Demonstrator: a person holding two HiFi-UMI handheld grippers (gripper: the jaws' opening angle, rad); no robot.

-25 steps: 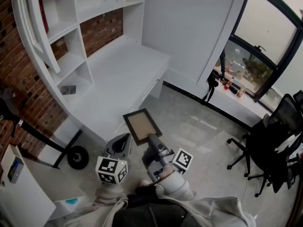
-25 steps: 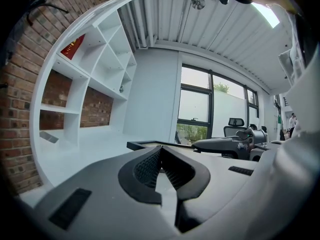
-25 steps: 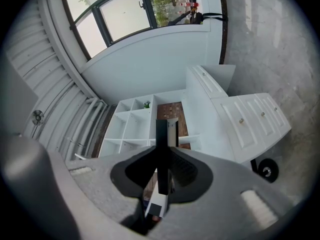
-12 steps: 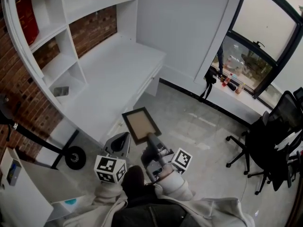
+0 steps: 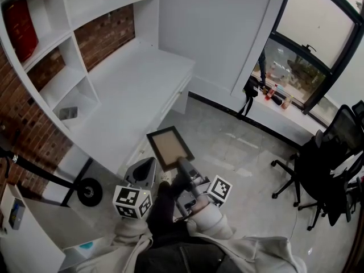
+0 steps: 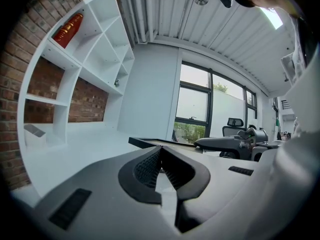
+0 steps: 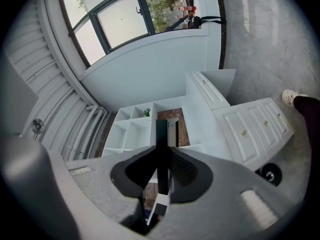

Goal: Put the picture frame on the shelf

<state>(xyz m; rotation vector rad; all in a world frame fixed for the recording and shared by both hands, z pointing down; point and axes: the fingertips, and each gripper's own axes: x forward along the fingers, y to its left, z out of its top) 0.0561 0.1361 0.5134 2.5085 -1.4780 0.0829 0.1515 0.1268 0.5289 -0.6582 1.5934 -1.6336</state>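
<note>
picture frame [image 5: 169, 148] held, red item [image 5: 21, 20] in shelf [image 5: 50, 40]

Dark picture frame [image 5: 169, 148], tan panel face up, level, mid-view, gripped at its 5 o'clock edge. White shelf [image 5: 77, 67] at 10 o'clock.

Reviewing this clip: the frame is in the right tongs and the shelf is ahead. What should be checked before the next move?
1. Grip: right tongs clamp the frame by its edge: ok.
2. Left tongs free: shut, nothing in them: ok.
3. Frame at the shelf: not ok, it is held out in front of the desk, apart from the shelf.
4. Free compartment: several look bare; one holds a red thing, one a grey thing: ok.
5. Frame's back stand: cannot tell.
</note>
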